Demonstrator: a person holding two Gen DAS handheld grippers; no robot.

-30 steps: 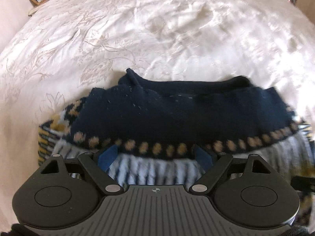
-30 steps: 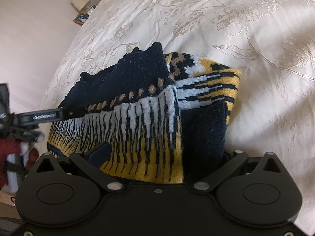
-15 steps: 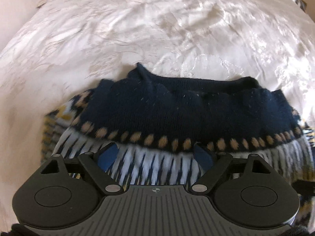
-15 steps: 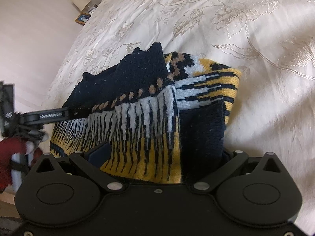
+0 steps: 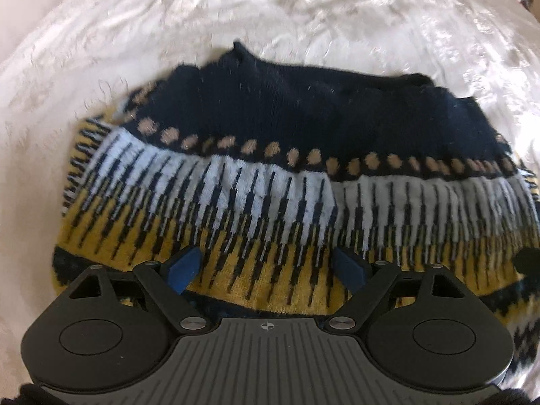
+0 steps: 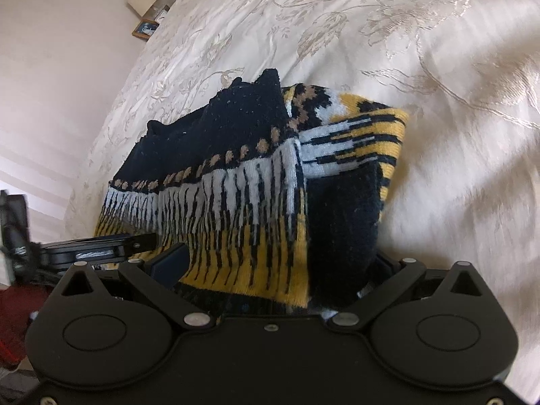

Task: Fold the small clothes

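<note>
A knitted sweater (image 5: 270, 155) with a navy top band, a row of tan dots, white-and-navy stripes and a mustard-yellow lower band lies folded on a cream floral-embroidered bedspread (image 5: 303, 17). The left gripper (image 5: 266, 266) stands wide apart, its blue-padded fingers (image 5: 184, 266) over the yellow band.

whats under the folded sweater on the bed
The sweater lies on a cream floral bedspread, which shows all around it. A folded patterned layer sticks out beneath the navy top part. Anything else under the bundle is covered.
</note>
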